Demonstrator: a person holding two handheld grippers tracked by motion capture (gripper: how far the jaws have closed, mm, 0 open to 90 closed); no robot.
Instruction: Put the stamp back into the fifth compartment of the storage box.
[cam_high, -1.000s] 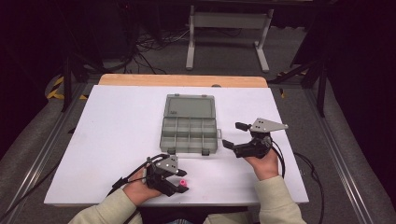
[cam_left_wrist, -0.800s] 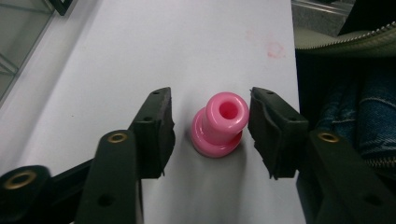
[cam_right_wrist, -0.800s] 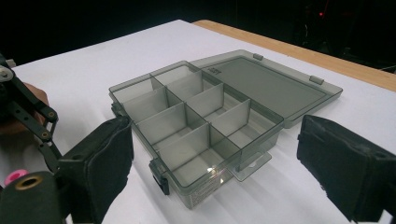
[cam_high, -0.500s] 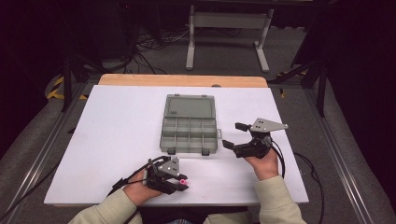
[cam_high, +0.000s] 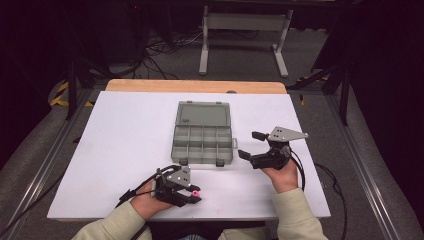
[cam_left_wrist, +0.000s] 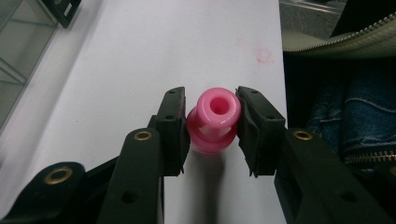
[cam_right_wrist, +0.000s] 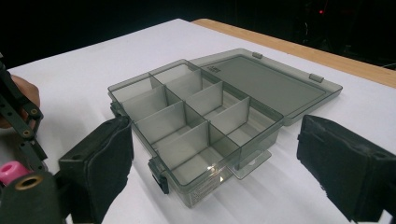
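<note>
High view: the left hand-held gripper (cam_high: 192, 194) is pinching a pink spool (cam_high: 196, 192) near the table's (cam_high: 125, 130) front edge. The box (cam_high: 202, 132) is lying open mid-table, its lid folded back toward the far edge. The right hand-held gripper (cam_high: 250, 145) is hovering just right of the box, jaws wide apart and holding nothing.

Left gripper view: both jaws are pressing the spool (cam_left_wrist: 214, 119) at its sides. The surface is rounded, so it could squirt free if the grip slackens.

Right gripper view: the box's (cam_right_wrist: 210, 121) compartments are lying empty; a careless reach could nudge the light box.
</note>
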